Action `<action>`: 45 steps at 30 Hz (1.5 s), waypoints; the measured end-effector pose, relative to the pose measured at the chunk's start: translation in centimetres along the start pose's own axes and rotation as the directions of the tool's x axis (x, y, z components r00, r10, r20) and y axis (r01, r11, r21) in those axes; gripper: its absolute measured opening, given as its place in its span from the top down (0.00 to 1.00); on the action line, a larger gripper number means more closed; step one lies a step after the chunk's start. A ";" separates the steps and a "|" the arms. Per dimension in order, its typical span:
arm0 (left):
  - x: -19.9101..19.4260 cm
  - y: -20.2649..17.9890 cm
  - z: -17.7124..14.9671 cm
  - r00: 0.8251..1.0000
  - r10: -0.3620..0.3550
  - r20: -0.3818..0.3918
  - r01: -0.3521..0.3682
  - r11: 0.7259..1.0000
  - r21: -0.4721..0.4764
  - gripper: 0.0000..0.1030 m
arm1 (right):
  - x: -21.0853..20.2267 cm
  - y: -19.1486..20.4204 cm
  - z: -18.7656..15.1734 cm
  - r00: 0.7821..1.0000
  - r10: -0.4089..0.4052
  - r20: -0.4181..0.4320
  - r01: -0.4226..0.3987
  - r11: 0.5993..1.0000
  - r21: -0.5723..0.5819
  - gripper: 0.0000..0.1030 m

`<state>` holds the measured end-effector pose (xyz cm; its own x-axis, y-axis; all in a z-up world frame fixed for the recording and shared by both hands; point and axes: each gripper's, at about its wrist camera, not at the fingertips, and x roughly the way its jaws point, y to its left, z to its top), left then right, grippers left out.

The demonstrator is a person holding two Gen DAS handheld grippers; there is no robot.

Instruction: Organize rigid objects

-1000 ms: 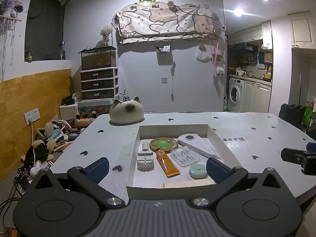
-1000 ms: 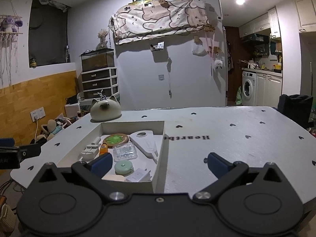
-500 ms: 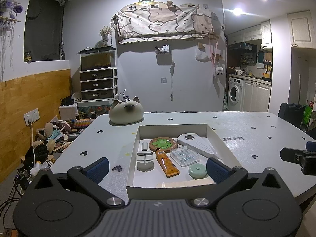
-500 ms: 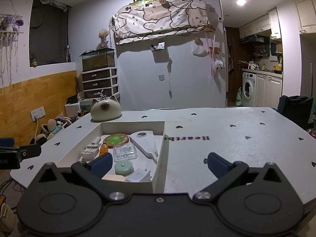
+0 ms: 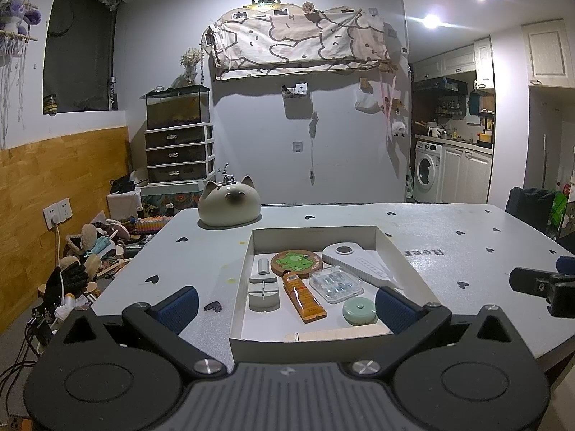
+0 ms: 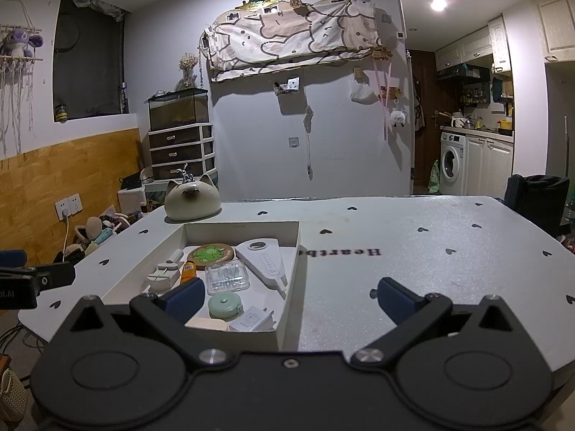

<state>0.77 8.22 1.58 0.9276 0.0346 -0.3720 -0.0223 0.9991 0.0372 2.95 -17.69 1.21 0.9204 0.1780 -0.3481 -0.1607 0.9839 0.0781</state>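
The left gripper [image 5: 285, 303] and right gripper [image 6: 287, 294] are being held low in their frames, fingers spread wide with nothing between them. The white tray [image 5: 312, 230], at centre frame on the table [image 5: 449, 226], is being occupied by an orange tube [image 5: 303, 296], a clear case [image 5: 335, 283] and a green round tape [image 5: 358, 310].

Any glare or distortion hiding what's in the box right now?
Left wrist: ceiling lights flare, but the box contents read clearly; fisheye bends the table edge. Right wrist: the right gripper finger hides part of the orange tube.
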 end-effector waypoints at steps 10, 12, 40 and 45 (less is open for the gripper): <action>-0.1 0.0 0.0 1.000 -0.001 0.000 0.001 1.000 0.000 0.00 | 0.0 0.0 0.1 1.000 0.000 0.001 0.000 1.000 -0.001 0.00; 0.0 0.0 0.0 1.000 0.000 0.000 0.000 1.000 0.001 0.00 | 0.0 0.0 0.1 1.000 0.001 0.000 -0.001 1.000 -0.001 0.00; -0.1 -0.1 -0.1 1.000 0.003 -0.002 -0.003 1.000 0.002 0.00 | 0.0 0.0 0.0 1.000 0.000 0.000 0.000 1.000 -0.001 0.00; -0.2 0.2 -0.2 1.000 0.001 -0.004 -0.001 1.000 0.001 0.00 | 0.0 0.0 0.0 1.000 0.000 0.000 0.000 1.000 -0.001 0.00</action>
<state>0.49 8.38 1.47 0.9261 0.0353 -0.3755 -0.0224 0.9990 0.0388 2.94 -17.67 1.23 0.9204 0.1783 -0.3478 -0.1614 0.9839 0.0773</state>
